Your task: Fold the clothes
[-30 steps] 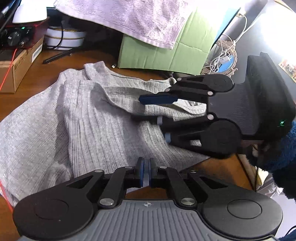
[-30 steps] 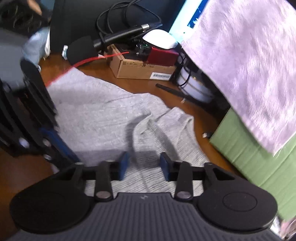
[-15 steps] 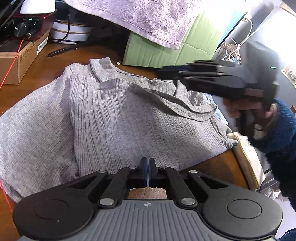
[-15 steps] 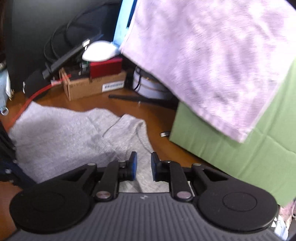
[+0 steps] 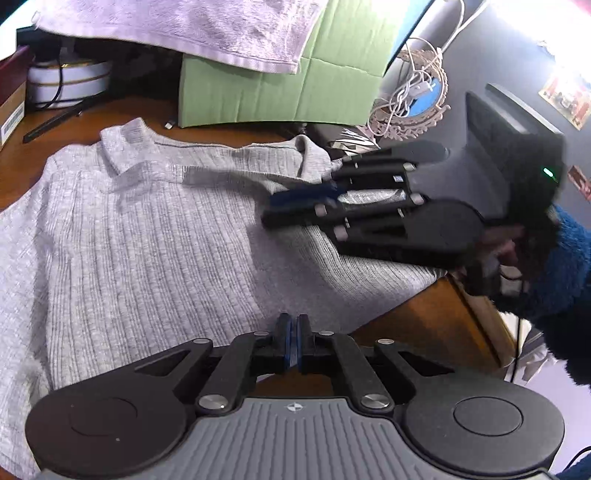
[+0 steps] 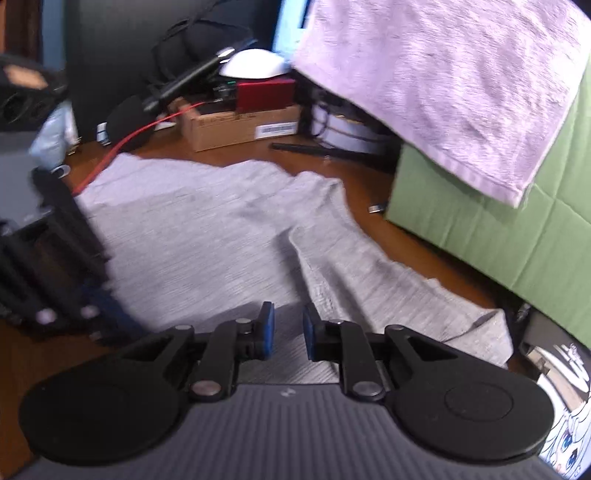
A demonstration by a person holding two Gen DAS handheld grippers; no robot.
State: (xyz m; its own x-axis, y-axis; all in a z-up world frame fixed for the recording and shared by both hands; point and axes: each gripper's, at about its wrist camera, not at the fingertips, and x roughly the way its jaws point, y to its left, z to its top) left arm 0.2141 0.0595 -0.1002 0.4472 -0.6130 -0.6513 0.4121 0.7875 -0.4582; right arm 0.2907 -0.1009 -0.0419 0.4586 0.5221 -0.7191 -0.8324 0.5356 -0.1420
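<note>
A grey ribbed garment (image 5: 147,240) lies spread flat on the wooden desk (image 5: 424,317), its collar at the far side. My left gripper (image 5: 291,341) hovers at the garment's near edge with its blue pads shut together; I see nothing between them. My right gripper (image 5: 280,206), held by a hand in a blue fleece sleeve, lies low over the garment's right part, close to the collar end. In the right wrist view the garment (image 6: 203,229) fills the middle, and the right gripper (image 6: 288,332) shows a narrow gap with nothing in it. The left gripper (image 6: 96,299) is a dark blur at the left.
A green box (image 5: 277,92) with a lilac towel (image 5: 184,29) draped over it stands behind the garment. A cardboard box (image 6: 236,125), a red device, a microphone and a red cable crowd the back. White cables (image 5: 410,92) hang at the right, past the desk's edge.
The right gripper, raised above the garment half a second ago, has come back down onto its right part. The folds seen earlier now lie flat. The left gripper stays shut.
</note>
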